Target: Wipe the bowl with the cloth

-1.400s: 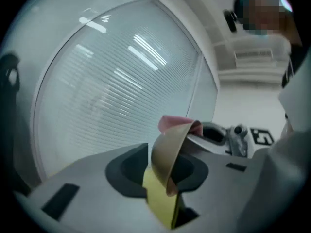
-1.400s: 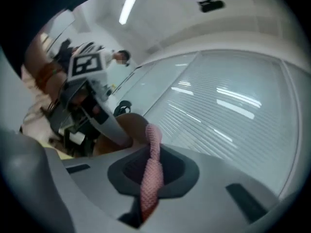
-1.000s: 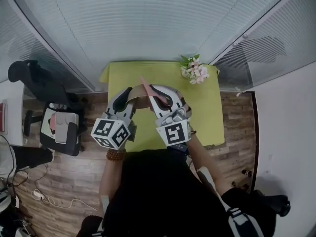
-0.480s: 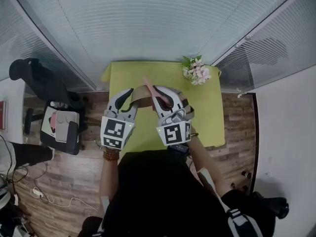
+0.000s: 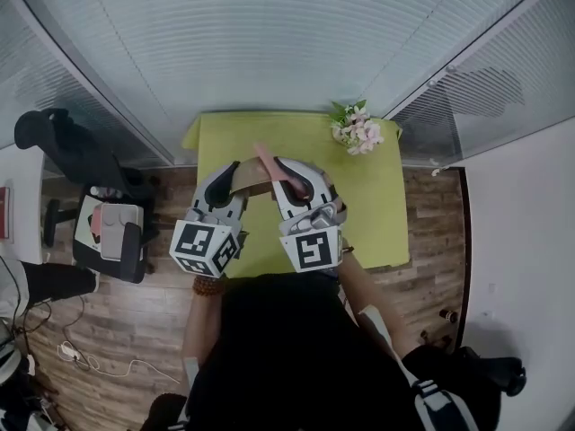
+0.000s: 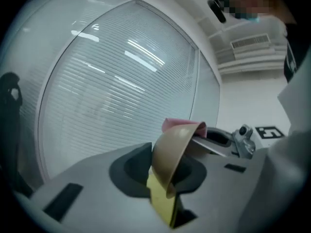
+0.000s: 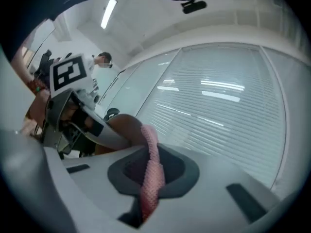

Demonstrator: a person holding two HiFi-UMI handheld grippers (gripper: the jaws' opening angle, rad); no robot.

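Left gripper view, bowl (image 6: 170, 152) clamped, cloth (image 6: 173, 124) behind

an office: blind-covered glass partitions (image 5: 269, 43), a black desk chair (image 5: 67, 151)

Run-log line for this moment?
left gripper: jaws just closed further on tan bowl rim | right gripper: shut on pink cloth | cloth at bowl

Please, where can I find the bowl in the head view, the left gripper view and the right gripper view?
Head view: bowl just above centre, over the green table.
Left gripper view: low centre, gripped by its rim between the jaws.
Right gripper view: left of centre, brown, behind the pink cloth.
Shared landmark: the pink cloth, next to the bowl in all three views.
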